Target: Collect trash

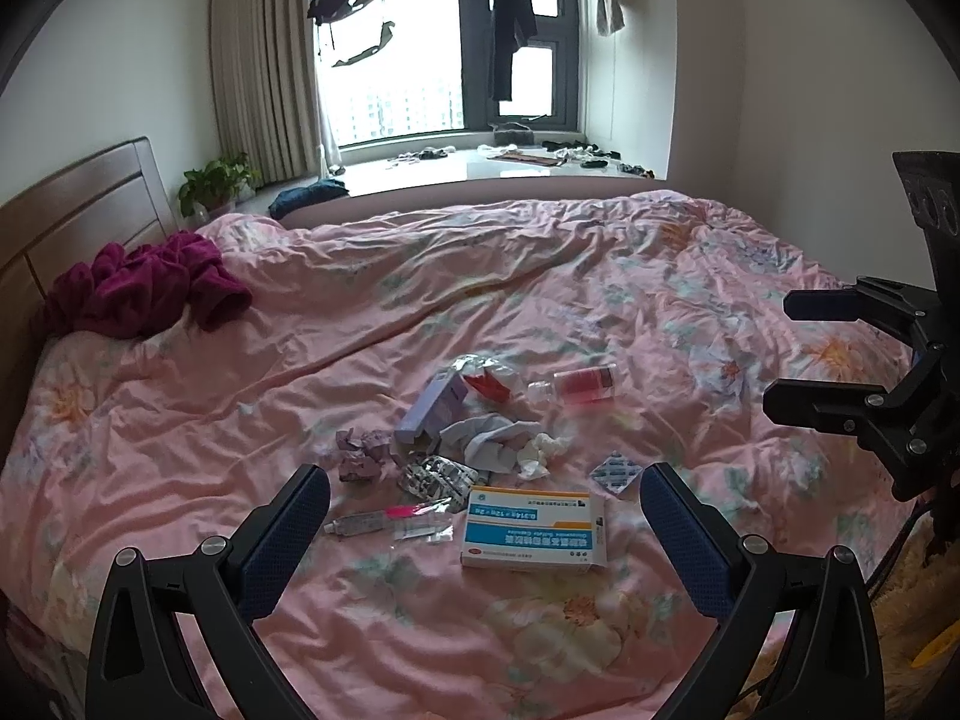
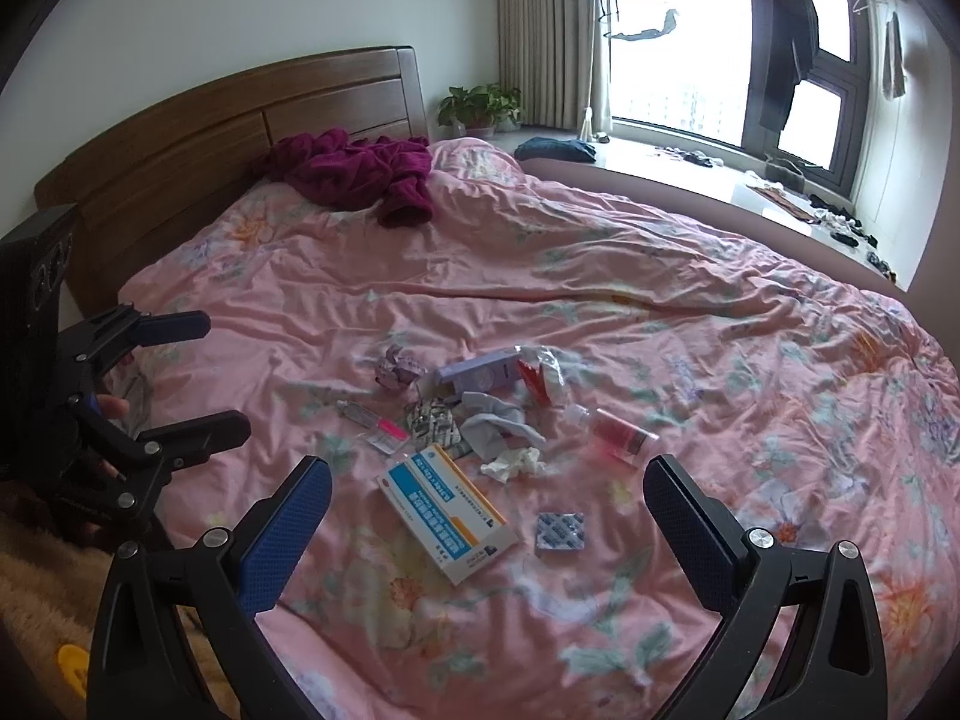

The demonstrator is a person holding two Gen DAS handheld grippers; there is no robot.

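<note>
- Spreading across both views, the bed point(image 1: 300, 372) with its pink flowered quilt carries all the trash in one loose cluster near the middle of its near half; a dark red garment point(image 1: 144, 288) lies apart by the headboard and looks like laundry, not trash.
- The left claw point(image 1: 483, 510) hangs above the near edge of the cluster, spread wide and holding nothing; the right claw point(image 2: 486, 501) is likewise spread and empty, just right of it.
- The white and blue medicine box point(image 1: 534, 531) lies flat and nearest, sitting between the left claw's fingers in that view. It seems the natural first pick: closing across its short side, low to the quilt, should give a firm grip.
- The clear bottle point(image 1: 573, 387) with red contents lies on its side at the far right of the pile; it could roll, so gripping across its body would be safer.
- The purple box point(image 1: 432, 411), grey cloth point(image 1: 489, 441), crumpled paper point(image 1: 360, 450) and white tissue point(image 1: 540, 453) lie touching or overlapping; soft pieces want a deep pinch.
- The foil pill sheets point(image 1: 438, 474), pink-capped tube point(image 1: 384, 519) and small blue packet point(image 1: 615, 474) lie flat and thin, so a claw should press into the soft quilt to get under them.
- No bin or bag shows in either view.
</note>
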